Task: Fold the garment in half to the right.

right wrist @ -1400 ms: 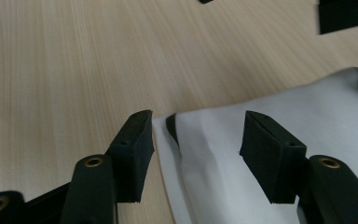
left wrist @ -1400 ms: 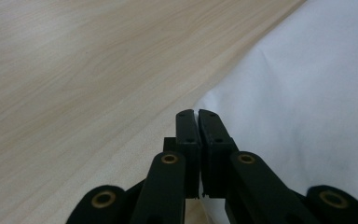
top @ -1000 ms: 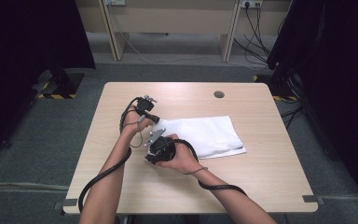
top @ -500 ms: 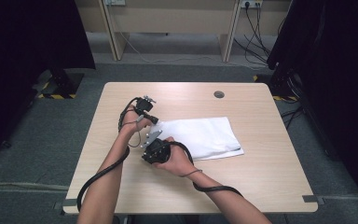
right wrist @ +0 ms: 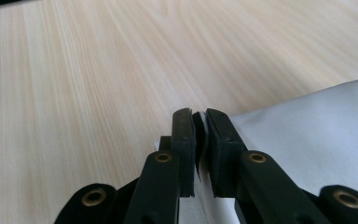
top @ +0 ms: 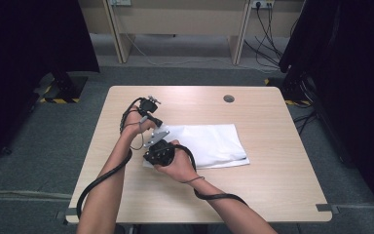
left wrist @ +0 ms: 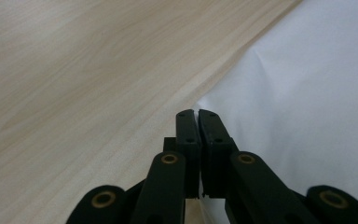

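The left gripper (left wrist: 196,113) has its two black jaws drawn all the way together on the corner of the white cloth (left wrist: 307,93) — in the left gripper view the pads meet with just a hairline between them, and the cloth's edge runs in right at the tips. The right gripper (right wrist: 199,113) has just been closing, with the cloth between its jaws; in the right gripper view the pads now press on a thin fold of the white fabric (right wrist: 317,130), which shows as a pale sliver in the narrow gap.

From the high view the cloth (top: 209,144) lies folded flat on the light wooden table (top: 272,185), near its middle, and both grippers work at its left edge: the left gripper (top: 152,124) at the far corner, the right gripper (top: 151,157) at the near corner (the two hands are close together, almost one above the other in that view). A black cable trails from each gripper back along the forearms.

No brand, label or writing can be read on the cloth, the grippers or the table.
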The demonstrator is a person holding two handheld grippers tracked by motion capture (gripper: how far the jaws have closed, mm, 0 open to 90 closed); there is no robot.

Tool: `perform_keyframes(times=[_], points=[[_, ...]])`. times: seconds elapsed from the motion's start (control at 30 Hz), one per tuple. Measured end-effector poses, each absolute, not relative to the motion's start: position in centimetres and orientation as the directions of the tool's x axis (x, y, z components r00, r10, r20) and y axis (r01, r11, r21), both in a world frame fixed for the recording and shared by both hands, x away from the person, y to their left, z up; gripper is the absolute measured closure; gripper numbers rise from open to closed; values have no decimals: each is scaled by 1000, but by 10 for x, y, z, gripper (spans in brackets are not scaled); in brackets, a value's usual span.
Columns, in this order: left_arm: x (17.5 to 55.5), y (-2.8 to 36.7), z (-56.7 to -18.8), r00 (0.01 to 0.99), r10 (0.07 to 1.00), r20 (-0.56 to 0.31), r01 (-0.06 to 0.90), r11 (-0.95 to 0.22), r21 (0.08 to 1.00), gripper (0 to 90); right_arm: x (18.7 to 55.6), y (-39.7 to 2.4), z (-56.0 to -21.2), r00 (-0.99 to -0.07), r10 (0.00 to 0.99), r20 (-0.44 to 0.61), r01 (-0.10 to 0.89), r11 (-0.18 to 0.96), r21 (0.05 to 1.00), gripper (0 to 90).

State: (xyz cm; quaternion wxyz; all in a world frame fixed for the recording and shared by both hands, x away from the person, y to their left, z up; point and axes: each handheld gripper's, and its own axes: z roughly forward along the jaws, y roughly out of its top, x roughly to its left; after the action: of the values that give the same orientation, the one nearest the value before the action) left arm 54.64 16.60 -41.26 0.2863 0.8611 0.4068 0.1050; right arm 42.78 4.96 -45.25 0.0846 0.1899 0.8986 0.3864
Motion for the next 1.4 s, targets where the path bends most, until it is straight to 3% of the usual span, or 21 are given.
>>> perform_keyframes(times=[0.57, 1.4], points=[[548, 166, -380, 649, 761, -9, 633, -533, 562, 868, 429, 45, -414, -905, 425, 13, 262, 533, 805, 838], [546, 168, -352, 643, 765, 37, 624, -551, 555, 868, 429, 44, -382, -901, 433, 20, 243, 467, 850, 840]])
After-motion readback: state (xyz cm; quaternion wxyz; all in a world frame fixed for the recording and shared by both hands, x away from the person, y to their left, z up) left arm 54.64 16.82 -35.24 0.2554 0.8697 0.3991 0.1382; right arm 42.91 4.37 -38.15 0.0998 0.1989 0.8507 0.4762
